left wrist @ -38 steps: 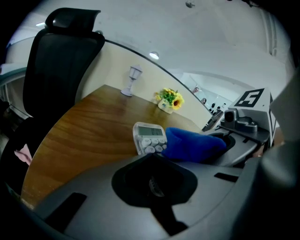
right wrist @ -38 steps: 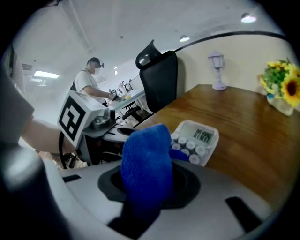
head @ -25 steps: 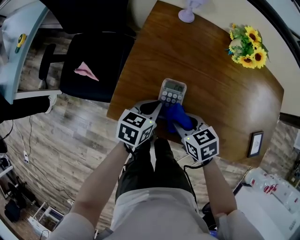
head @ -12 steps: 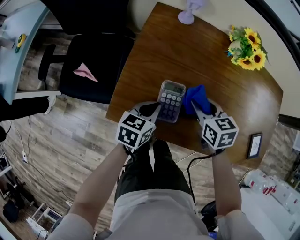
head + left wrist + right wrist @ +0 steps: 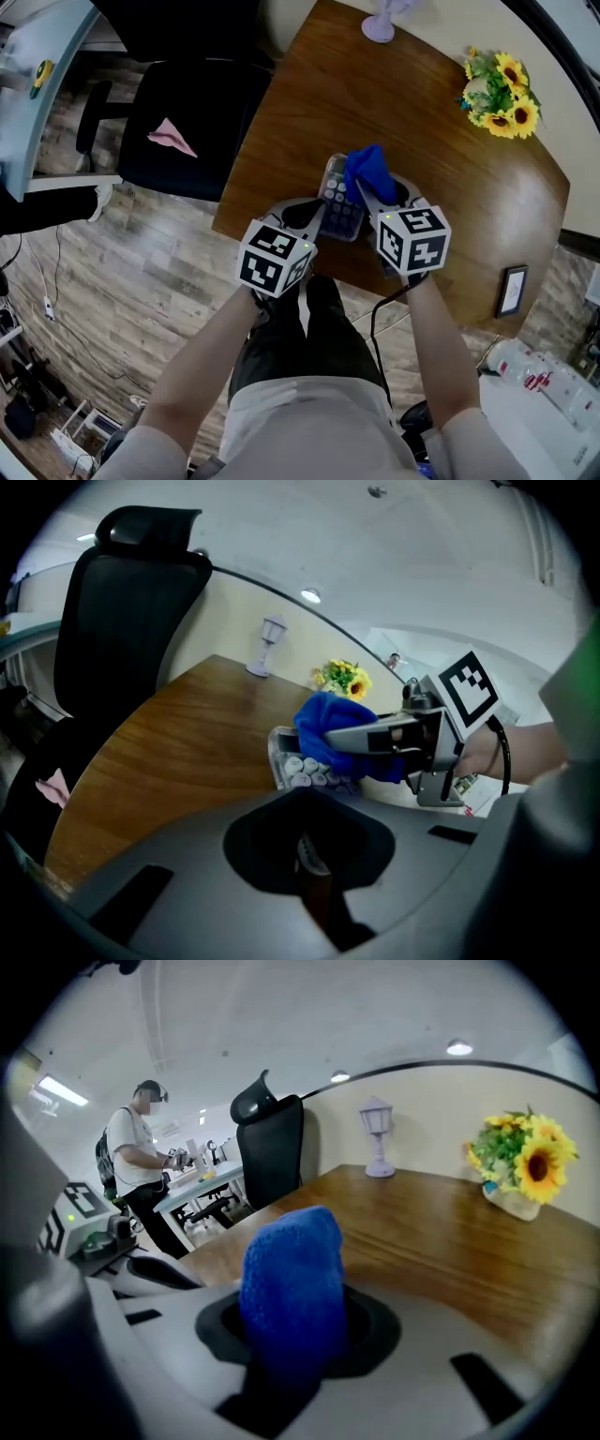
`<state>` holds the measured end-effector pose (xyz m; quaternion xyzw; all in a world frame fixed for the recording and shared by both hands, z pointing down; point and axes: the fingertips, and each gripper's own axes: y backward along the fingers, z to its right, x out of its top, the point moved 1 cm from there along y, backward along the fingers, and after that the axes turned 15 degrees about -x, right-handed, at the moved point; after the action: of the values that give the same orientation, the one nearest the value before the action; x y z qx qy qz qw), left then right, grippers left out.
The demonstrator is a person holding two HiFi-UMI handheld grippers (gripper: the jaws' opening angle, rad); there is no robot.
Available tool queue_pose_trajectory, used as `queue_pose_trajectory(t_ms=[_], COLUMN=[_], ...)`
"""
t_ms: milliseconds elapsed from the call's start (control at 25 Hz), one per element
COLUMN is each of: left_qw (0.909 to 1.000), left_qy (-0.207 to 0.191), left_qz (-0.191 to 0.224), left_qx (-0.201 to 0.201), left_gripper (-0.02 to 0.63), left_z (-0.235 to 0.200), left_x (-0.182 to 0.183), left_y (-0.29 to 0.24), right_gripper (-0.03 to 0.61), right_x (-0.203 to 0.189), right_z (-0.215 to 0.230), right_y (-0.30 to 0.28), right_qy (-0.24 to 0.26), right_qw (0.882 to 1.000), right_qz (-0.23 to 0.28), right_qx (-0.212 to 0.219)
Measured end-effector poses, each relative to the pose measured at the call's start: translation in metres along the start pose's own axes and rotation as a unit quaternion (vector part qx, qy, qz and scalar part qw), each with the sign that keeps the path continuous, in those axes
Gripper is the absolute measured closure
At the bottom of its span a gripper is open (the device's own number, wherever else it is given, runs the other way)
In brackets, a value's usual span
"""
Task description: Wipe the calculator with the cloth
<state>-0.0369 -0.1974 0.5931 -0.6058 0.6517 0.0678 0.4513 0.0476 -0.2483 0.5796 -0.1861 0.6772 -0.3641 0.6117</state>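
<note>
Chair (image 5: 178,122): standing at the 9 o'clock side of the desk (image 5: 441,141), off its edge.
Left gripper (image 5: 312,220): jaws closing narrowly on the 7 o'clock edge of the calculator (image 5: 337,214), which is lying near the desk's 6 o'clock rim.
Cloth (image 5: 366,169): blue, bunched, lying over the calculator's 12 o'clock end and covering the display.
Right gripper (image 5: 377,192): jaws clamping the cloth, reaching in from 5 o'clock.
Flowers (image 5: 502,94): sitting at the desk's 2 o'clock corner, well apart.

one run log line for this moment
phase: wipe | left gripper: shut on calculator | right gripper: shut on cloth | cloth over calculator's far end
</note>
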Motion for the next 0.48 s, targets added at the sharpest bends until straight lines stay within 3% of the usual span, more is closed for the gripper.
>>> queue_pose_trajectory(t_ms=[280, 480], left_qw=[1.0, 1.0], left_qy=[0.003, 0.004], left_qz=[-0.003, -0.004], left_qx=[0.008, 0.008], left_gripper=[0.611, 0.611], left_z=[0.0, 0.0], left_x=[0.0, 0.0], left_y=[0.001, 0.001], right_gripper=[0.453, 0.453], right_x=[-0.037, -0.07], right_z=[-0.017, -0.05], right_y=[0.034, 0.065], right_qy=[-0.008, 0.037], right_qw=[0.999, 0.995], right_qz=[-0.03, -0.066], right_qx=[0.027, 0.068])
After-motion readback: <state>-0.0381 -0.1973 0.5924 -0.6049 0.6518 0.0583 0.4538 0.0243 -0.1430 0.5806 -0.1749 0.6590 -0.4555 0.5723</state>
